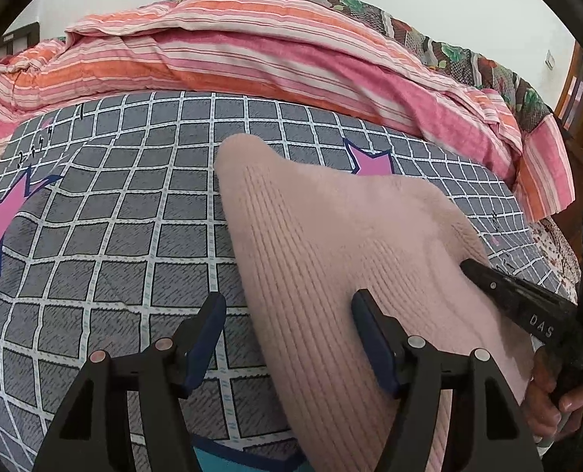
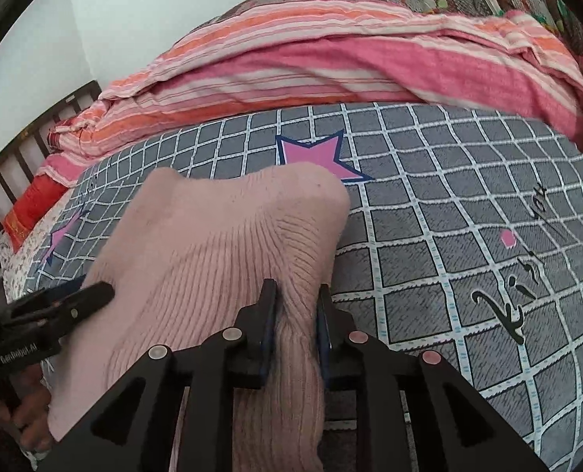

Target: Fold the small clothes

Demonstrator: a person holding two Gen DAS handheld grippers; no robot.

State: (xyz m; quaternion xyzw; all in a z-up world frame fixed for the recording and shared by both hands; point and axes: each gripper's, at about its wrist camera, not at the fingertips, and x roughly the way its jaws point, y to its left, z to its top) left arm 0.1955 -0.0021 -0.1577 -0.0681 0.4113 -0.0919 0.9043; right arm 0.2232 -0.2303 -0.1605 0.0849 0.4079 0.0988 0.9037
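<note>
Right gripper [image 2: 294,306] was clamped on a bunched ridge of the pink knit garment [image 2: 213,244], jaws close together with ribbed fabric squeezed between the pads. Left gripper [image 1: 287,314] had its fingers spread wide and held nothing; its left finger sat over bare checked bedsheet [image 1: 106,204], its right finger over the knit's left margin. The garment lay on the sheet, running forward from both sets of fingertips, far end rounded and slightly raised just short of a pink star print [image 2: 315,153]. In the left wrist view the right gripper's black tip [image 1: 500,283] came in from the right onto the knit's near right edge. Judgement: this looked like mid-fold, one side pinched and about to be carried over. To do it well I'd close the left pair on the left edge level with the right pinch, so both corners lift together and the crease runs straight along the ribs; a single-point lift on soft knit would likely sag and skew. Keep the lift low, since the fabric drapes. Room: open sheet left of the left fingers and right of the right fingers, plenty for laying out. Ahead of the fingertips, the striped pink-orange quilt [image 1: 252,63] bounded the far side, well beyond the garment's end.
</note>
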